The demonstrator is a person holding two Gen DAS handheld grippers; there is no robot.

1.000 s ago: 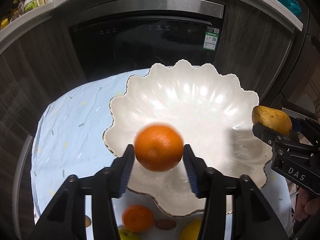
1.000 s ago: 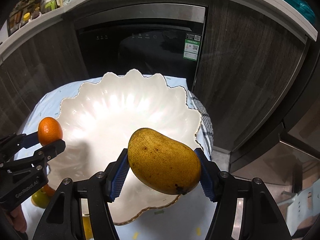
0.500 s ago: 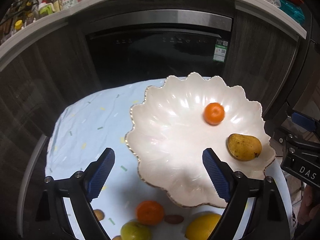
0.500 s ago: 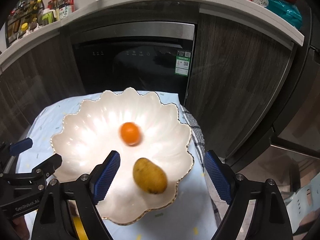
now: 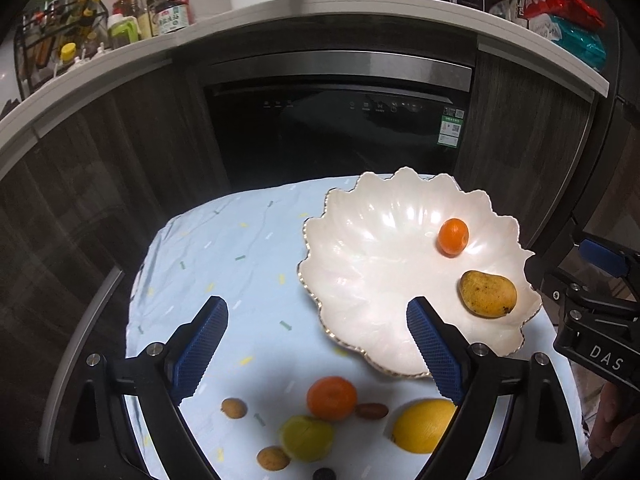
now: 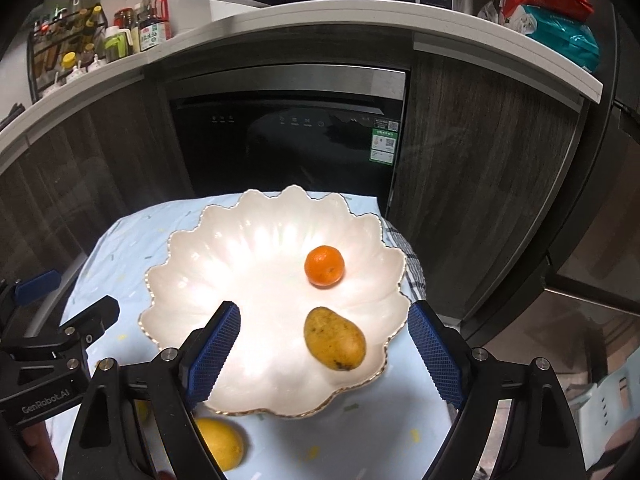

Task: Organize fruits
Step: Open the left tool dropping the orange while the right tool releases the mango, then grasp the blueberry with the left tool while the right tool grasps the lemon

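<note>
Both my left gripper (image 5: pixel 316 346) and right gripper (image 6: pixel 324 350) are wide and empty. The small orange (image 6: pixel 324 266) and mango (image 6: pixel 334 338) sit in the white bowl (image 6: pixel 192 264); more fruit waits on the table's near edge.

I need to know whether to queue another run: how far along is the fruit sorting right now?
Done: a small orange tangerine and a speckled yellow mango lie in the white scalloped bowl. In hand: nothing; the left gripper and right gripper are both open and empty. Left on the pale blue cloth: another tangerine, a lemon, a green fruit and several small brown ones.
</note>
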